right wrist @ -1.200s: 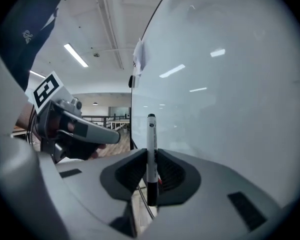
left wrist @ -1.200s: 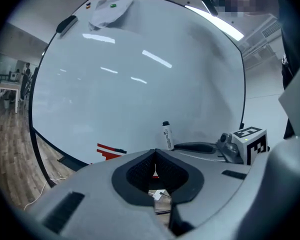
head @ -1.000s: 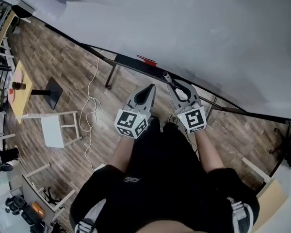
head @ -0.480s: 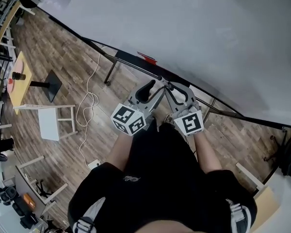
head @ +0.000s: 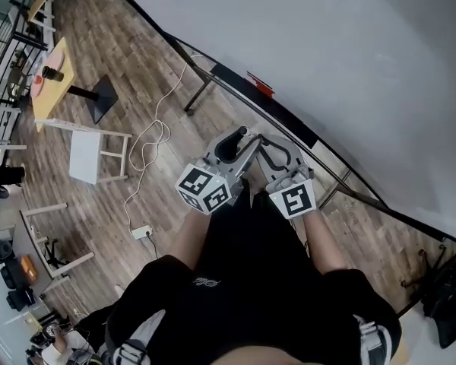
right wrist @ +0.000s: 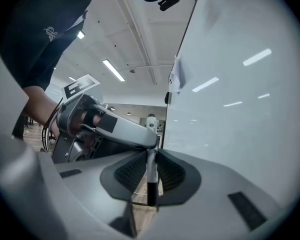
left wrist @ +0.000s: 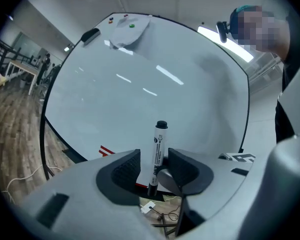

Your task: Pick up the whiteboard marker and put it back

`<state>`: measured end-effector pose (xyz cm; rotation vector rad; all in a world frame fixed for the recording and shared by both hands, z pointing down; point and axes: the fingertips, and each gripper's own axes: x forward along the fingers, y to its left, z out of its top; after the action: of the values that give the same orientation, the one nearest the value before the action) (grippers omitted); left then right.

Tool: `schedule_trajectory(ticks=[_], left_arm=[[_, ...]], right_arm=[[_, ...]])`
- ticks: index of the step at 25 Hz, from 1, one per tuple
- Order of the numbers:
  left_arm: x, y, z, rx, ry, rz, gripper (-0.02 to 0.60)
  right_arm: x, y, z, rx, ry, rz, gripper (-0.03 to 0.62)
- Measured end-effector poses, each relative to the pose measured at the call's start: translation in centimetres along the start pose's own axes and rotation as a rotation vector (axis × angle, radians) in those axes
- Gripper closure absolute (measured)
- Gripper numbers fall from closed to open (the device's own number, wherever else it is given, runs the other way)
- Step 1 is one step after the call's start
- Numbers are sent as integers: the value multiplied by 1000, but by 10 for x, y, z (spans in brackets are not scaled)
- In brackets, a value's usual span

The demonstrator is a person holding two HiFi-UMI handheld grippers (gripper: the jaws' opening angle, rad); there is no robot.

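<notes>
Your right gripper [right wrist: 151, 166] was clamped on the marker [right wrist: 151, 184], holding it upright close to the whiteboard [right wrist: 240, 109]. Your left gripper [left wrist: 152, 170] had just opened its jaws. They stood apart with the marker between them, and a gap showed on one side. The marker's lower end was cut off behind the jaws, and its print was too small to read. In the head view, the marker was lost between your two crossed grippers.

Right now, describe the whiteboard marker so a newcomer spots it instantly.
Facing the large whiteboard, the two grippers meet. Upright between them is the whiteboard marker: white barrel, black cap, clamped by the right gripper, the jaws of the left gripper just opened around it.
</notes>
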<state>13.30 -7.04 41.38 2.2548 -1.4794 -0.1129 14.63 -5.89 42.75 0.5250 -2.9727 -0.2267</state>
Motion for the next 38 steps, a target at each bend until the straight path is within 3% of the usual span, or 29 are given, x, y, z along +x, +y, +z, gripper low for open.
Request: schedule_trajectory(ticks=[3, 6, 12, 19, 27, 32, 38], left_arm=[[-18, 5, 8, 48, -24, 50, 423], [-30, 8, 11, 67, -41, 63, 474], [-64, 21, 3, 33, -51, 106, 508], [-102, 61, 23, 30, -106, 174, 514], [-184, 128, 46, 33, -199, 341, 514], [-249, 172, 55, 28, -241, 461, 514], [-324, 213, 52, 43, -261, 588, 515]], right_arm=[[10, 14, 8, 2, -4, 45, 539], [19, 26, 14, -16, -16, 72, 539], [30, 60, 12, -21, 22, 114, 538], [75, 90, 30, -65, 18, 163, 537], [128, 144, 49, -15, -16, 237, 523], [164, 174, 54, 6, 16, 260, 525], [213, 222, 55, 44, 73, 259, 585]])
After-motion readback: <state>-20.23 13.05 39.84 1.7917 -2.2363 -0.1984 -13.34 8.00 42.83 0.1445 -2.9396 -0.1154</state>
